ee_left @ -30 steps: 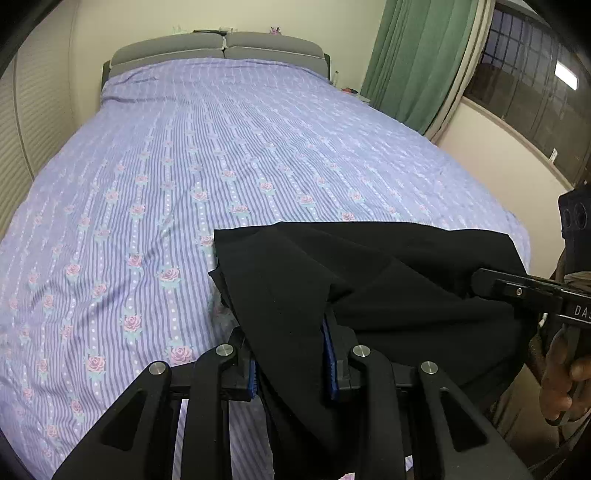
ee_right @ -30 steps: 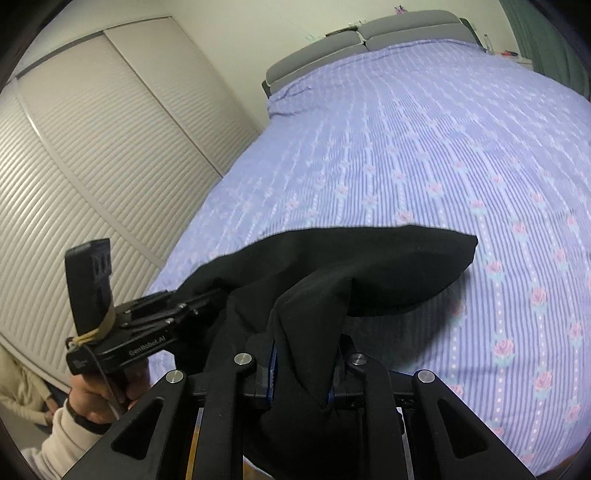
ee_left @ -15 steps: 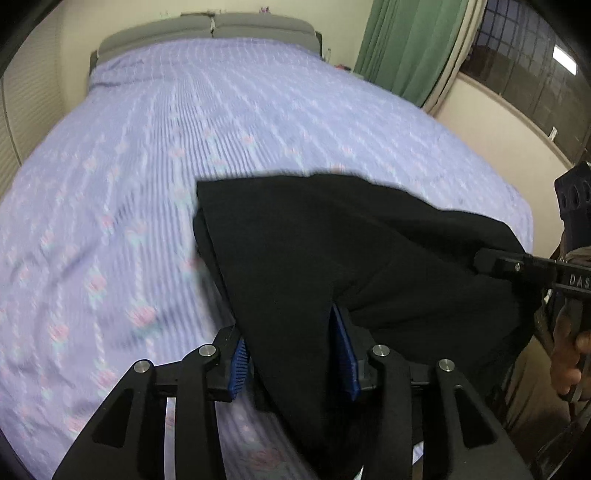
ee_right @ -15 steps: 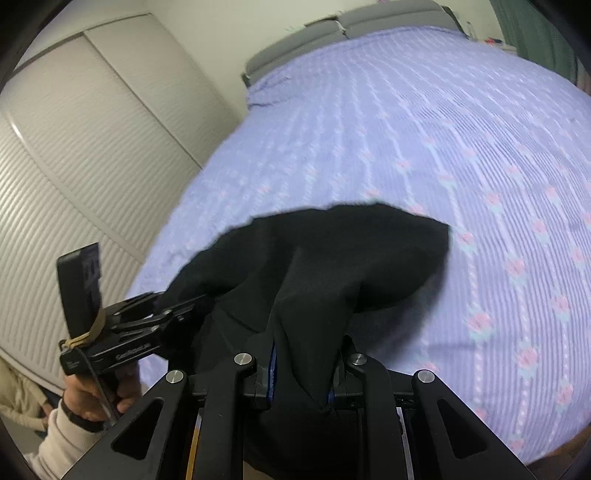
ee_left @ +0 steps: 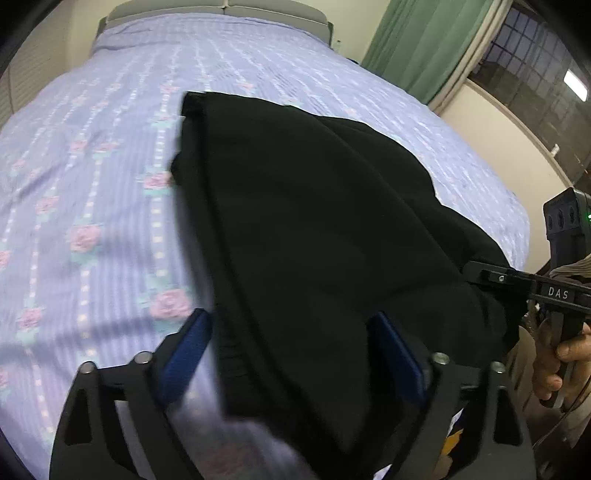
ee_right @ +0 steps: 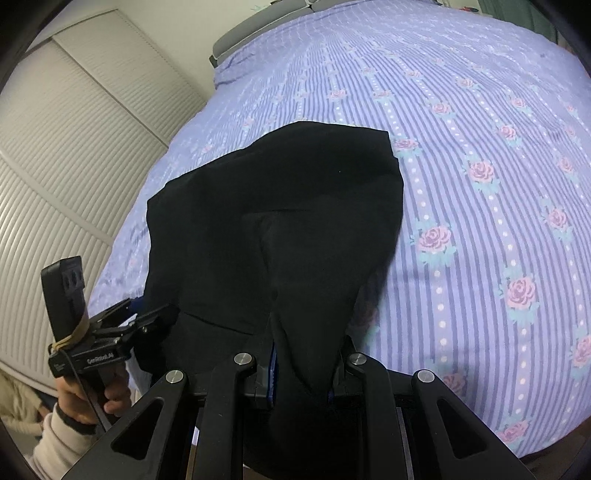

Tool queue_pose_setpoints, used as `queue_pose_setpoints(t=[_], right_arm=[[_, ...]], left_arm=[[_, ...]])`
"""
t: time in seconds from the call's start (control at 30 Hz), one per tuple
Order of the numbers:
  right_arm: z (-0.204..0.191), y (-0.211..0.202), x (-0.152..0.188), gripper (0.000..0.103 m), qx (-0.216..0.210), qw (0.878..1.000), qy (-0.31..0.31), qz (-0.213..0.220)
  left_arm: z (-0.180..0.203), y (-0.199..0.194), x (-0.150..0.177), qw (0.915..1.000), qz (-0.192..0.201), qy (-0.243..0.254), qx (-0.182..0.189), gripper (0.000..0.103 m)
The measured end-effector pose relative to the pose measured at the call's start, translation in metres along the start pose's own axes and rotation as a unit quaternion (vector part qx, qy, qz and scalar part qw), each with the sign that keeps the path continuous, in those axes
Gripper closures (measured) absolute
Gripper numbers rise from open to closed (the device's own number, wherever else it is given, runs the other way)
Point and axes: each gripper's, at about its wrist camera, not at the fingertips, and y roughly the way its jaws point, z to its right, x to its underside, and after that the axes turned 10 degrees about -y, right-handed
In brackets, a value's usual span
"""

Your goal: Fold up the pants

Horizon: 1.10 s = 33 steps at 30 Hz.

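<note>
Left tool (ee_left: 291, 354) spread wide, right tool (ee_right: 301, 373) pinching black pants (ee_right: 280, 221)

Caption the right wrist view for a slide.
Right gripper pinches black pants draped over a purple floral bedspread.

**Where things lie on the bed**

The pants (ee_left: 314, 229) lie on the near part of the bed (ee_left: 110, 155), their far edge reaching toward the middle of the bed and their near end draped over its near edge. The left gripper (ee_left: 291, 354) sits at the near left end of the pants — fabric runs between its fingers. The right gripper (ee_right: 303, 365) sits at the near right end, likewise with cloth between its fingers. The headboard (ee_left: 221, 7) stands at the far end. A curtain (ee_left: 424, 44) hangs to the right of the bed, with a window (ee_left: 535, 74) further right. Closet doors (ee_right: 74, 147) stand along the left side.
</note>
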Motion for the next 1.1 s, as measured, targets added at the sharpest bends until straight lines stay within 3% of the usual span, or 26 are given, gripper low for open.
queue_pose_setpoints(t=[0.13, 0.2, 0.23, 0.27, 0.3, 0.37, 0.53, 0.8, 0.97, 1.1], right_arm=[[0.0, 0.001, 0.0, 0.084, -0.001, 1.0, -0.001, 0.002], [-0.001, 0.001, 0.0, 0.084, -0.002, 1.0, -0.001, 0.001], [-0.001, 0.001, -0.002, 0.084, -0.001, 1.0, -0.001, 0.001], [0.001, 0.001, -0.001, 0.084, -0.001, 1.0, -0.001, 0.002], [0.002, 0.001, -0.001, 0.084, -0.002, 1.0, -0.001, 0.002], [0.003, 0.001, 0.0, 0.084, -0.004, 1.0, 0.001, 0.003], [0.002, -0.002, 0.001, 0.084, -0.009, 1.0, 0.0, 0.007], [-0.029, -0.027, -0.026, 0.084, -0.042, 0.998, -0.015, 0.037], [-0.068, -0.036, -0.056, 0.084, -0.058, 0.996, -0.048, 0.051], [-0.106, -0.029, -0.08, 0.084, -0.073, 0.993, -0.076, 0.053]], left_arm=[[0.006, 0.009, -0.009, 0.9998, 0.009, -0.011, 0.016, 0.013], [0.008, 0.011, -0.014, 0.9997, 0.013, -0.017, 0.013, 0.034], [0.007, 0.011, -0.018, 0.9994, 0.01, -0.023, 0.025, 0.053], [0.005, 0.011, -0.02, 0.9988, 0.005, -0.029, 0.039, 0.064], [0.004, 0.011, -0.022, 0.9978, -0.004, -0.036, 0.057, 0.066], [0.009, 0.01, -0.025, 0.9985, -0.004, -0.016, 0.052, 0.073], [0.018, -0.002, -0.033, 0.9992, -0.001, -0.001, 0.041, 0.08], [0.015, -0.043, -0.06, 0.9989, 0.017, 0.011, 0.042, 0.08], [0.0, -0.077, -0.077, 0.9988, 0.039, 0.011, 0.026, 0.08], [-0.034, -0.112, -0.092, 0.9983, 0.058, 0.0, 0.006, 0.08]])
